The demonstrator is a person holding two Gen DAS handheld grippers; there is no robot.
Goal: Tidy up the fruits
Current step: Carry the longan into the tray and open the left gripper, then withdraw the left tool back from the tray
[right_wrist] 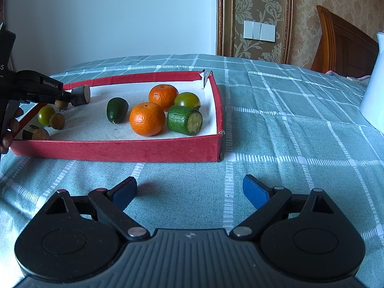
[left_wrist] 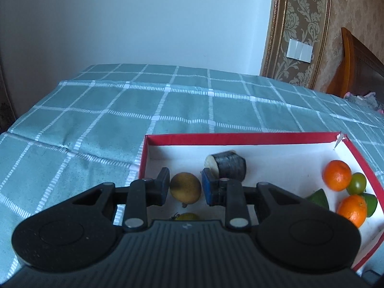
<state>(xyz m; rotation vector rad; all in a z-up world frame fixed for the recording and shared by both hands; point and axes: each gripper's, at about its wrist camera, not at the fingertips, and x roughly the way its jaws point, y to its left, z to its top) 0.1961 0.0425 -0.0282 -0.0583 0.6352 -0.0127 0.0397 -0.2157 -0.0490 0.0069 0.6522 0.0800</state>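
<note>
A shallow red tray (right_wrist: 115,150) with a white floor holds two oranges (right_wrist: 147,119), a green tomato (right_wrist: 187,100), a cut cucumber piece (right_wrist: 184,120), a dark green fruit (right_wrist: 117,110) and a dark cut cylinder (right_wrist: 80,95). At its left end lie another green tomato (right_wrist: 45,115), a small brown fruit (right_wrist: 57,121) and a brown cut piece (right_wrist: 36,134). My left gripper (left_wrist: 184,184) reaches low into that left end, its pads tight against a second small brown fruit (left_wrist: 185,188). My right gripper (right_wrist: 189,192) stands open over the cloth in front of the tray, holding nothing.
A teal checked cloth (right_wrist: 276,124) covers the surface. A white jug (right_wrist: 374,96) stands at the right edge. A wooden headboard (right_wrist: 343,48) rises behind it. A person's hand (right_wrist: 9,129) holds the left gripper beside the tray's left wall.
</note>
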